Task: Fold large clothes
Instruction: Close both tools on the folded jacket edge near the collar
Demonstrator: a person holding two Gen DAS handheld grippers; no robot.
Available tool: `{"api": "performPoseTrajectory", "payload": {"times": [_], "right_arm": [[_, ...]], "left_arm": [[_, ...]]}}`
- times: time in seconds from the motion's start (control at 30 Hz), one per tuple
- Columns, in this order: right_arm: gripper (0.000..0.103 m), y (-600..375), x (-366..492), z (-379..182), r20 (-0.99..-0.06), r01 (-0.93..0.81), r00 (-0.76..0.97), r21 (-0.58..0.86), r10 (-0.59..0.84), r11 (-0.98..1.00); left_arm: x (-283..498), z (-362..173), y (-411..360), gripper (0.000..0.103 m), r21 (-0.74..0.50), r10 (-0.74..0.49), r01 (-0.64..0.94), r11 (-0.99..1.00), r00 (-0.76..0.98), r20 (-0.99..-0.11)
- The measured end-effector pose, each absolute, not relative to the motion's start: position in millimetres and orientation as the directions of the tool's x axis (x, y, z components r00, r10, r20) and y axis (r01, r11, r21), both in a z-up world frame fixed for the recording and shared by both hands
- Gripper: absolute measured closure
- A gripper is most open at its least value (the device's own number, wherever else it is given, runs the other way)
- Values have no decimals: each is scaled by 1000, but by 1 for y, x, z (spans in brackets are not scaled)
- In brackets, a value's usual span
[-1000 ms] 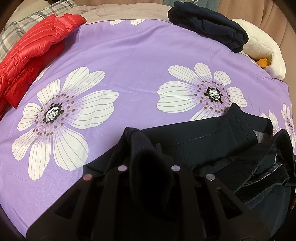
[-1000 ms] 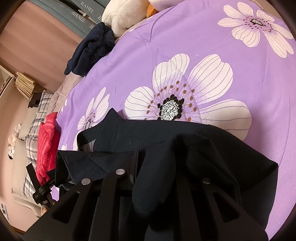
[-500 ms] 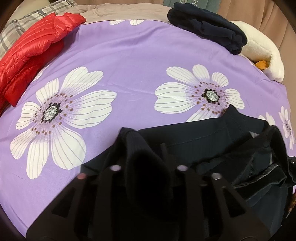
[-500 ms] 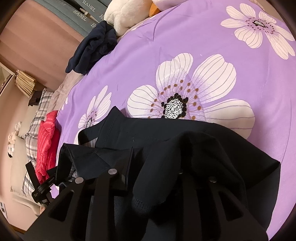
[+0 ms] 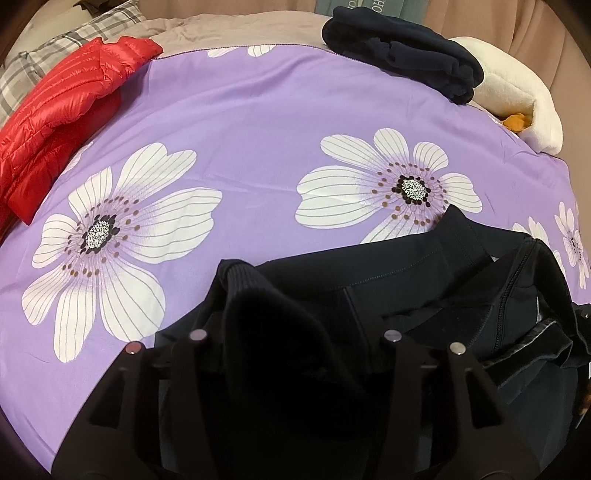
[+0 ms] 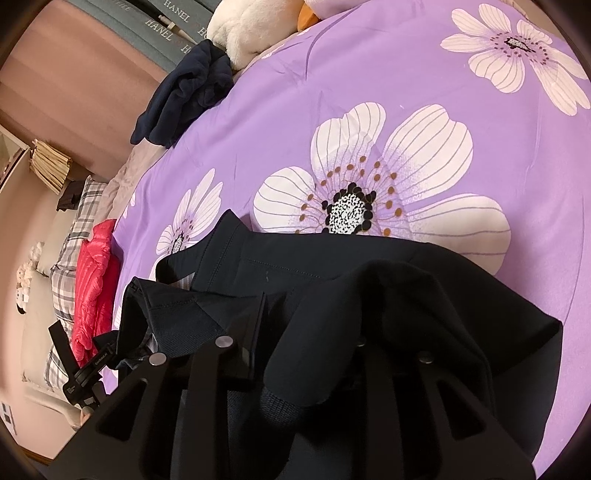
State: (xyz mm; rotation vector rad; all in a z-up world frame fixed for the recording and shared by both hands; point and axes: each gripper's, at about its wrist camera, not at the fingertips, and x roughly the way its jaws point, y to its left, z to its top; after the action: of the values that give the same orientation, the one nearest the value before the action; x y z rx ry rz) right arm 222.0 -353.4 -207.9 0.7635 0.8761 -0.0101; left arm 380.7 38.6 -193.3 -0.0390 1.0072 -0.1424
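Risk sits in my left tool [image 5: 291, 332]: its jaws are opening with the dark jacket [image 5: 406, 280] cuff between them, so the fold may flop apart on the bed [image 5: 240, 122]. Right tool [image 6: 291, 347] stands part-open, cloth draped loosely across it.

I see a bedroom, with a bed under a purple floral bedspread [image 5: 258, 122] filling most of both views.

Past the bedspread's far edge I see a beige sheet [image 5: 236, 31], with a grey plaid pillow [image 5: 55, 55] off to one side. A pinkish-brown padded headboard [image 6: 74, 77] stands behind the bed. In the right wrist view I see a pale wall [image 6: 14, 229] and a shelf holding a stack of papers [image 6: 48, 166]. The light is soft and even.
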Motion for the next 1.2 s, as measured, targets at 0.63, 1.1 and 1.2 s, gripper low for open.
{"api": "performPoseTrajectory", "payload": {"times": [0.63, 1.1, 1.2], "right_arm": [[62, -354, 225, -205, -692, 307, 656, 609, 301, 731], [50, -352, 226, -203, -691, 309, 656, 614, 305, 727], [48, -352, 226, -202, -690, 308, 657, 614, 305, 726]], "left_arm": [[381, -191, 36, 36, -125, -161, 104, 987, 520, -839], [381, -189, 34, 28, -137, -174, 110, 984, 514, -840], [381, -188, 34, 26, -144, -180, 110, 983, 514, -839]]}}
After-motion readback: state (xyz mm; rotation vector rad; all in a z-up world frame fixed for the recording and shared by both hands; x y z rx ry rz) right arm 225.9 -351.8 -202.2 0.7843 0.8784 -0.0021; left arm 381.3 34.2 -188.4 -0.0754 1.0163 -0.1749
